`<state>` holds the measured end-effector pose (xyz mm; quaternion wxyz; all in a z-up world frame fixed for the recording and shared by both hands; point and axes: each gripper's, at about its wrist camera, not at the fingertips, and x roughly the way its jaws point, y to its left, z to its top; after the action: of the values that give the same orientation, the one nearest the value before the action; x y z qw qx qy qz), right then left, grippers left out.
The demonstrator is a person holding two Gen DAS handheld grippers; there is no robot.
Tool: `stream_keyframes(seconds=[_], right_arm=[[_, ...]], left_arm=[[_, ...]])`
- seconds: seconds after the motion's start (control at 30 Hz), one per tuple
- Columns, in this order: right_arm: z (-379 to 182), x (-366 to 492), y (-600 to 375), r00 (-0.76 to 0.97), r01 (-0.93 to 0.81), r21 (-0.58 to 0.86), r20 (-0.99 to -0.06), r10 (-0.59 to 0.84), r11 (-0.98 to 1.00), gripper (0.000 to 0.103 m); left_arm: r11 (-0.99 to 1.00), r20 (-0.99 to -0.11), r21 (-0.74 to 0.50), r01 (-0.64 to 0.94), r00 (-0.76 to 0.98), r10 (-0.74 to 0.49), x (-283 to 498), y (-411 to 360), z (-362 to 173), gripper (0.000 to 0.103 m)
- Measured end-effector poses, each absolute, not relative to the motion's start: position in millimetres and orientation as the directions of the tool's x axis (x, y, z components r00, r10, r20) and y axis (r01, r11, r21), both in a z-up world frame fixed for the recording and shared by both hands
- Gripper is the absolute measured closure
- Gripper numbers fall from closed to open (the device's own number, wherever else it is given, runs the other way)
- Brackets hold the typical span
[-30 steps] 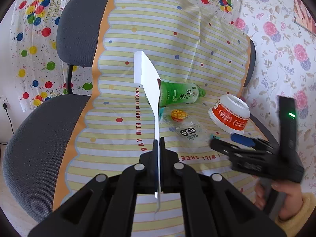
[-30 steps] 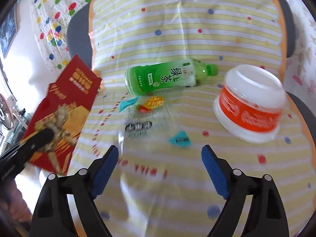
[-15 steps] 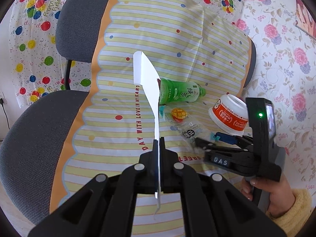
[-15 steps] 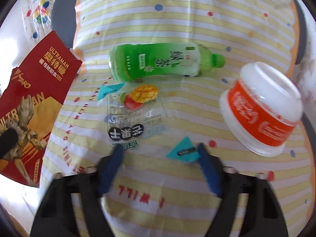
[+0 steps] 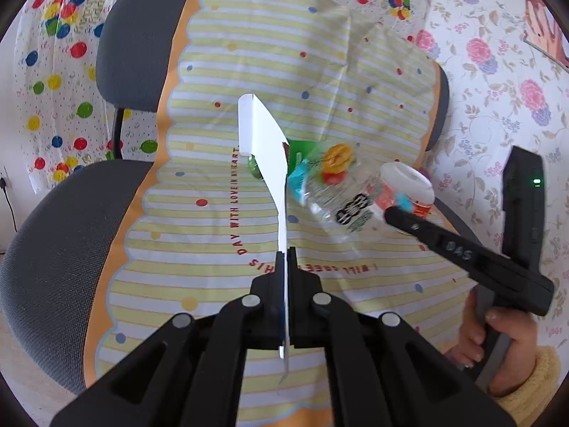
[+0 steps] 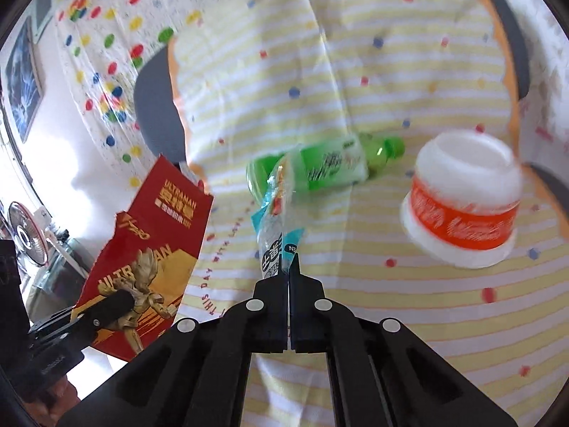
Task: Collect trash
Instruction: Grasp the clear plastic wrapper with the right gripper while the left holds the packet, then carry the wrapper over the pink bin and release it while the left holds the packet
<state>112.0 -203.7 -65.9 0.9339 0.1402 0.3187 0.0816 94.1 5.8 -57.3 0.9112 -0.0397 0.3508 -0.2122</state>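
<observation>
My left gripper [image 5: 285, 252] is shut on a torn cardboard sheet [image 5: 265, 142], white on this side and edge-on; its red Ultraman face shows in the right wrist view [image 6: 149, 249]. My right gripper [image 6: 288, 263] is shut on a clear plastic snack wrapper [image 6: 275, 213] with teal corners, lifted above the seat; the wrapper also shows in the left wrist view [image 5: 338, 192]. A green tea bottle [image 6: 330, 167] lies on its side on the striped cloth. An upturned white and orange noodle cup [image 6: 462, 199] sits to its right.
A yellow striped cloth [image 5: 220, 213] covers two grey office chairs [image 5: 53, 242]. A polka-dot sheet [image 5: 53, 53] hangs behind and floral wallpaper [image 5: 498, 89] is at the right. A small fan [image 6: 25, 238] stands at the far left.
My right gripper moved in over the wrapper, shut on it and lifted it off the cloth. My left gripper kept holding the cardboard sheet.
</observation>
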Motion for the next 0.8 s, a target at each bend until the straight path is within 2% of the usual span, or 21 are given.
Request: stream_keyframes(seconds=[0.3,0.53,0.8], right_arm=[[-30.8,30.0,-230.0,0.842,0.006,0.129,-0.536,0.065,0.992,0.102],[-28.5,-42.1,-269.0,0.843,0.133,0.089,-0.534,-0.066,0.987,0.102],[-41.3,-119.1,-318.5,0.786,0.328,0.07,-0.573,-0.231,0.942,0.102]], left_arm=[[0.859,-0.59,-0.184,0.478,0.645,-0.486,49.0,-43.0,-39.2,0.103],[0.772,-0.561,-0.139,0.62,0.593,-0.577,4.4,-106.1,-39.8,0.103],[0.638,-0.588,-0.154,0.754,0.449,-0.673,-31.6,-176.0,-49.2,0.103]])
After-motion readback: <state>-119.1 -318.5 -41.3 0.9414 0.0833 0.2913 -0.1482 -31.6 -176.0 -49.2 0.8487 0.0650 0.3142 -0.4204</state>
